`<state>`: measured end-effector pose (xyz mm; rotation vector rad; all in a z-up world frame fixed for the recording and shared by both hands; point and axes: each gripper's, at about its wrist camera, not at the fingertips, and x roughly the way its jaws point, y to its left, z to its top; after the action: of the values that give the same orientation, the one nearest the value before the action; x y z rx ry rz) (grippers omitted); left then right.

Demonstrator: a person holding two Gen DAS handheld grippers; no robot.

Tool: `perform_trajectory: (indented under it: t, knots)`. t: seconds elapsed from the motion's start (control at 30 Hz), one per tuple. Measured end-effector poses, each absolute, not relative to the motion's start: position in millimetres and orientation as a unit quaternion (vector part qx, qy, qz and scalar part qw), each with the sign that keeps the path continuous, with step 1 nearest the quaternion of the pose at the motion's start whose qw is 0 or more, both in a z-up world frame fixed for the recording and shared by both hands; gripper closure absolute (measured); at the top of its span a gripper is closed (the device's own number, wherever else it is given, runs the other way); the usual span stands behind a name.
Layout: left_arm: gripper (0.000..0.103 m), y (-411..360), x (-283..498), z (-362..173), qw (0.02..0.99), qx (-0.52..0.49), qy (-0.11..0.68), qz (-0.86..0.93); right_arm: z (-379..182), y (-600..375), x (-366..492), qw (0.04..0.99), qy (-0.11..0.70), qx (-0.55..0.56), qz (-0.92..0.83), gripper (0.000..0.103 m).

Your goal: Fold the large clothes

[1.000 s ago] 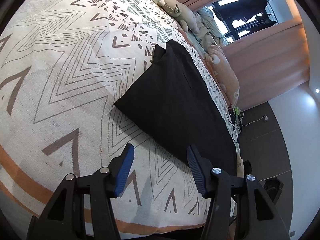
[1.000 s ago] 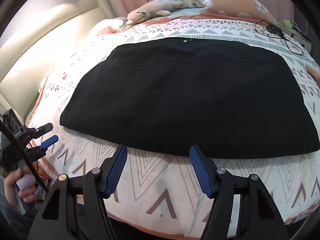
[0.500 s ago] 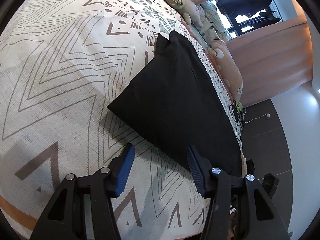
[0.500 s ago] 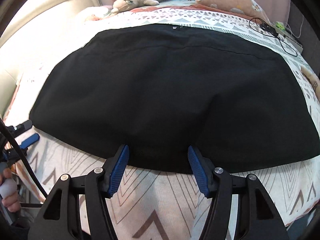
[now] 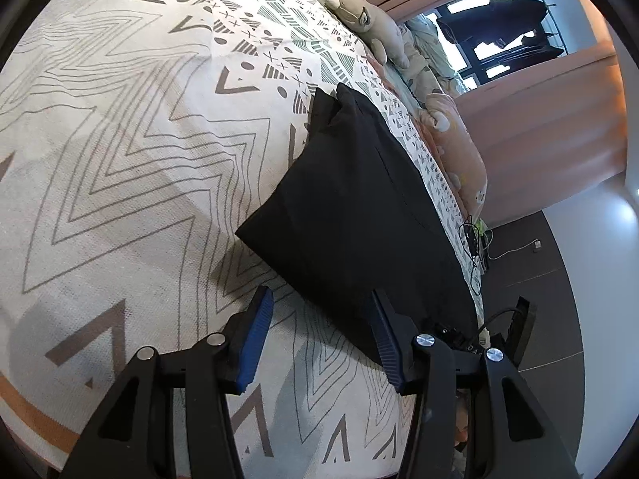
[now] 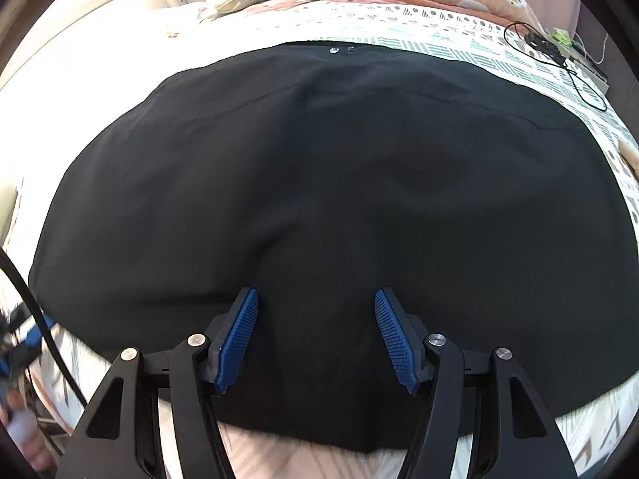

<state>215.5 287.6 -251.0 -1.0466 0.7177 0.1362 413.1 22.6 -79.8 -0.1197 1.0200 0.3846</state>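
Note:
A large black garment [image 6: 319,183] lies spread flat on the patterned bedspread [image 5: 120,139]. In the left wrist view the garment [image 5: 359,215] shows edge-on with its near corner pointing at me. My left gripper [image 5: 319,299] is open and empty, just short of the garment's near hem, with its right finger over the black cloth. My right gripper [image 6: 315,299] is open and low over the garment, its blue pads [image 6: 239,331] straddling the cloth inside the near hem, gripping nothing.
Plush toys [image 5: 367,20] and a pink pillow [image 5: 459,151] lie along the far side of the bed. A cable and charger [image 6: 559,48] rest near the bed's right end. Dark floor [image 5: 531,279] lies beyond the bed. A hand [image 6: 20,427] shows at lower left.
My right gripper has moved forward and down over the garment's near hem, so its fingers now stand above black cloth. My left gripper shifted slightly closer to the garment's corner. Both stay open.

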Motion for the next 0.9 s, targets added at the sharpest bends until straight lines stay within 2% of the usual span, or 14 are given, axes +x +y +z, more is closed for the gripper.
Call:
perform_trajectory:
  t: [0.13,0.23,0.4,0.43,0.9]
  knots:
    - [0.053,292.1,205.0,-251.1,0.794,-0.508,0.327,0.071,-81.2,32.4,438.7,0.853,0.487,-0.057,0.178,0.046]
    - [0.053,296.5,199.6,-253.3,0.787,-0.519,0.322,0.081,-82.2,39.8,457.9,0.855,0.486,-0.05,0.174,0.053]
    - [0.053,301.5,194.6,-252.7,0.784,-0.526,0.315,0.094,-85.2,44.3,492.5,0.858,0.483,-0.033,0.173,0.081]
    - [0.053,303.1,194.2,-253.3,0.783,-0.528,0.315,0.097,-86.4,46.1,501.3,0.859,0.482,-0.031,0.172,0.083]
    - [0.053,293.2,220.6,-279.6,0.736,-0.592,0.315,0.091,-113.5,80.5,601.4,0.858,0.481,0.01,0.181,0.085]
